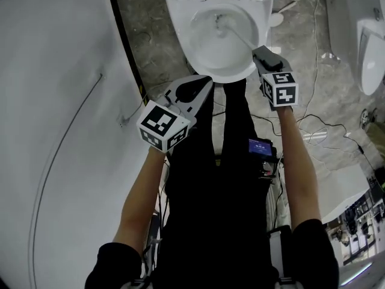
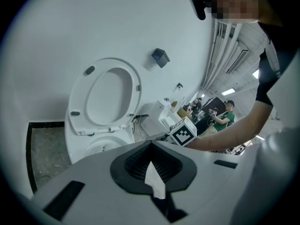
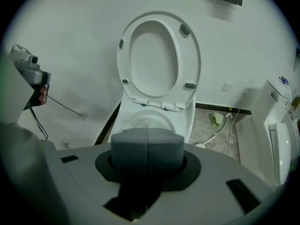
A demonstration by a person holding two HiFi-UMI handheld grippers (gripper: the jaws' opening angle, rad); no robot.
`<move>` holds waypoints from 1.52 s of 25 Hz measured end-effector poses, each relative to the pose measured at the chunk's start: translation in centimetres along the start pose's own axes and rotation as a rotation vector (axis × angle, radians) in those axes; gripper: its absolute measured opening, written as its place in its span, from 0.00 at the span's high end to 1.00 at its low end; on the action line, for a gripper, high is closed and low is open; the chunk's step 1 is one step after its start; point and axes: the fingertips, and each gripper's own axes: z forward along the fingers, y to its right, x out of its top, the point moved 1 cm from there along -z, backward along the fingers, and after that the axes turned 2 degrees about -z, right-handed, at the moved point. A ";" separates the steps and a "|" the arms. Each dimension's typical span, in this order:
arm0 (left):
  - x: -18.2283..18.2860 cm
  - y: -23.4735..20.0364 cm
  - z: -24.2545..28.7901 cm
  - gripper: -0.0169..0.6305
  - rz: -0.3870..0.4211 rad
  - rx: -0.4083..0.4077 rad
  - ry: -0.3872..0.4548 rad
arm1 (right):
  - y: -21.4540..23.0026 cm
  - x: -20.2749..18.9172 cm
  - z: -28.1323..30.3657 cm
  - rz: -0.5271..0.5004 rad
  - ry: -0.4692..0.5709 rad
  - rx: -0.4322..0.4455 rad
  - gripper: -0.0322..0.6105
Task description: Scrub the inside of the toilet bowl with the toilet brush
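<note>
We saw the right gripper's jaws pressed together, their grey pads meeting along one seam. From above, the thin handle of the toilet brush ran out from them, slanting down and away into the toilet bowl. Its head lay low inside the bowl, towards the back. The left gripper's jaws stood a little apart with nothing between them, only a pale sliver showing through the gap. That gripper hung just in front of the bowl's front rim, on its left side and clear of the porcelain. The seat was tipped up against the white wall behind the toilet. The toilet stood on a mottled stone floor. Cables trailed over the floor to the right, near a second toilet.
</note>
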 end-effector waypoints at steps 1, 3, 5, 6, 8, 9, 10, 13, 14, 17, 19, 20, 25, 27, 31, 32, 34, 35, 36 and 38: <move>-0.1 -0.1 0.2 0.96 0.000 0.000 -0.001 | 0.2 0.0 0.3 -0.001 0.000 -0.001 0.71; -0.2 -0.2 0.7 0.96 -0.001 0.001 -0.004 | 0.6 0.0 0.8 -0.011 -0.002 0.000 0.71; -0.3 -0.4 1.0 0.96 -0.002 0.002 -0.004 | 0.9 0.1 1.3 -0.030 -0.004 0.000 0.71; -0.4 -0.5 1.1 0.95 -0.002 0.002 -0.005 | 1.0 0.1 1.5 -0.037 -0.003 -0.001 0.71; -0.7 -0.6 1.3 0.96 -0.003 0.004 -0.009 | 1.3 0.2 1.8 -0.047 -0.003 -0.005 0.71; -0.9 -0.7 1.5 0.96 -0.004 0.004 -0.011 | 1.5 0.3 1.9 -0.051 -0.002 -0.007 0.71; -1.0 -0.7 1.6 0.96 -0.005 0.005 -0.013 | 1.7 0.4 2.1 -0.055 0.000 -0.009 0.71; -1.3 -1.0 1.9 0.96 -0.008 0.007 -0.017 | 2.0 1.0 2.5 -0.063 0.006 -0.009 0.71; -1.4 -1.0 1.9 0.96 -0.008 0.008 -0.018 | 1.9 1.3 2.6 -0.064 0.007 -0.008 0.71; -1.5 -1.1 2.0 0.96 -0.008 0.011 -0.023 | 2.0 1.9 2.9 -0.071 0.008 -0.013 0.71; -1.5 -1.3 2.0 0.96 -0.008 0.014 -0.025 | 2.0 2.2 3.3 -0.075 0.008 -0.019 0.71; -1.6 -1.4 1.9 0.96 -0.009 0.015 -0.025 | 2.0 2.4 3.4 -0.075 0.009 -0.020 0.71; -1.8 -1.6 1.9 0.96 -0.009 0.020 -0.030 | 1.9 2.6 4.5 -0.107 0.004 -0.028 0.71; -1.7 -1.7 1.9 0.95 -0.013 0.019 -0.028 | 1.6 2.9 4.7 -0.110 -0.001 -0.027 0.71; -1.9 -1.5 2.1 0.96 -0.023 0.016 -0.031 | 0.9 3.6 5.2 -0.130 -0.003 -0.016 0.71; -2.0 -1.4 2.2 0.96 -0.025 0.014 -0.034 | 0.6 3.8 5.3 -0.139 -0.003 -0.011 0.71; -2.3 -1.2 2.4 0.96 -0.026 0.008 -0.042 | 0.1 4.1 5.7 -0.156 -0.004 -0.001 0.71; -2.3 -1.0 2.4 0.96 -0.024 0.003 -0.047 | -0.2 4.2 5.8 -0.163 -0.004 0.005 0.71; -2.4 -0.9 2.5 0.96 -0.022 -0.002 -0.051 | -0.5 4.4 6.0 -0.170 -0.004 0.010 0.71; -2.5 -0.7 2.5 0.96 -0.016 -0.010 -0.057 | -1.1 4.5 6.2 -0.182 -0.003 0.020 0.71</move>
